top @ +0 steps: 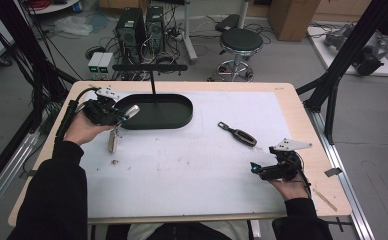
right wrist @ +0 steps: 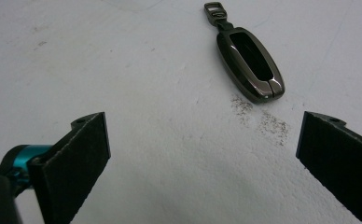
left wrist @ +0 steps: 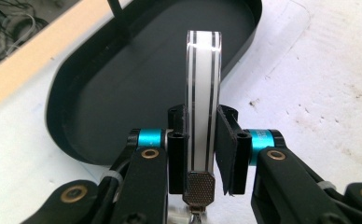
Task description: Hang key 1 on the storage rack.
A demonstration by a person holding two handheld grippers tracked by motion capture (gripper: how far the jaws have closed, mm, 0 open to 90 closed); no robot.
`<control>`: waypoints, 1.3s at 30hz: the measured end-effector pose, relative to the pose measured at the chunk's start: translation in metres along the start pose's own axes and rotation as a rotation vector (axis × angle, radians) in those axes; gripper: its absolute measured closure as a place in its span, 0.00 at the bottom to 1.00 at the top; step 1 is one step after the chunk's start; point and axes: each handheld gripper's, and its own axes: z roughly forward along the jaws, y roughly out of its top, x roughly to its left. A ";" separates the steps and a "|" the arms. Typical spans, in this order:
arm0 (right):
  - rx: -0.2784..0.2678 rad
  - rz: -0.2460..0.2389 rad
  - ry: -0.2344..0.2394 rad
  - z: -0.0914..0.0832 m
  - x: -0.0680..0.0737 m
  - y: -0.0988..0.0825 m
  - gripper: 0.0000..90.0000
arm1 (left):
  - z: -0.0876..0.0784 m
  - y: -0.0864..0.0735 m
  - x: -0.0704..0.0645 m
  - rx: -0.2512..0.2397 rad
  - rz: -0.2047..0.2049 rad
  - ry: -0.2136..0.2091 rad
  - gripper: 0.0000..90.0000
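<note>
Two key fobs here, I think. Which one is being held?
The white striped key fob, clamped in the left gripper above the black tray. The dark key fob lies untouched on the table.

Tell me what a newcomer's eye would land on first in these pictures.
First, the white key fob with dark stripes, clamped upright in the left gripper over the rim of the black oval tray at the table's far left. Next, the dark key fob lying alone on the white mat, just ahead of the right gripper, whose jaws stand wide open.
</note>
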 end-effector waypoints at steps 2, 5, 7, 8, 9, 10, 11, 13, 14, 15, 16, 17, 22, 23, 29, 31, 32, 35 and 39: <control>-0.002 0.000 0.004 0.000 0.000 0.000 0.02 | -0.004 0.005 -0.002 -0.001 0.014 0.008 0.84; -0.002 -0.001 0.007 0.001 0.000 0.000 0.02 | -0.009 0.013 -0.002 -0.014 0.027 0.010 0.84; -0.003 -0.002 0.009 0.001 0.000 0.000 0.02 | -0.012 0.019 -0.002 -0.021 0.032 0.015 0.84; -0.004 -0.001 0.010 0.001 0.000 0.000 0.02 | -0.013 0.022 -0.002 -0.026 0.037 0.018 0.84; -0.005 -0.001 0.010 0.000 0.000 0.000 0.02 | -0.014 0.025 -0.002 -0.029 0.039 0.020 0.84; -0.005 0.000 0.012 0.000 0.000 0.000 0.02 | -0.015 0.028 -0.002 -0.034 0.041 0.021 0.84; -0.007 0.001 0.012 0.000 0.000 0.000 0.02 | -0.015 0.030 -0.002 -0.036 0.043 0.026 0.84; -0.007 0.000 0.011 0.000 -0.001 0.000 0.02 | -0.016 0.034 -0.002 -0.045 0.044 0.028 0.84; -0.006 0.001 0.013 0.000 -0.001 0.000 0.02 | -0.017 0.035 -0.003 -0.050 0.049 0.030 0.84; -0.003 0.004 0.019 0.000 -0.001 0.000 0.02 | -0.017 0.036 -0.003 -0.054 0.056 0.035 0.84; -0.003 0.004 0.019 0.000 -0.001 0.000 0.02 | -0.017 0.037 -0.003 -0.053 0.065 0.042 0.84; -0.006 -0.001 0.025 0.001 -0.001 0.000 0.02 | -0.018 0.038 -0.003 -0.052 0.067 0.044 0.84; 0.004 -0.005 0.046 0.007 0.000 0.002 0.02 | -0.022 0.047 0.001 -0.074 0.062 0.070 0.84; 0.004 -0.005 0.046 0.007 0.000 0.002 0.02 | -0.022 0.050 0.001 -0.078 0.066 0.075 0.84; 0.013 -0.024 0.065 0.014 0.000 0.005 0.02 | -0.024 0.066 0.002 -0.095 0.080 0.094 0.84; 0.011 -0.029 0.068 0.016 0.000 0.006 0.02 | -0.023 0.071 0.003 -0.102 0.090 0.097 0.84; 0.008 -0.026 0.069 0.016 0.000 0.007 0.02 | -0.022 0.074 0.003 -0.105 0.094 0.105 0.84; -0.007 -0.030 0.069 0.015 0.001 0.008 0.02 | -0.020 0.082 0.006 -0.122 0.087 0.124 0.84; 0.005 -0.027 0.073 0.017 -0.001 0.008 0.02 | -0.016 0.088 0.012 -0.152 0.078 0.174 0.84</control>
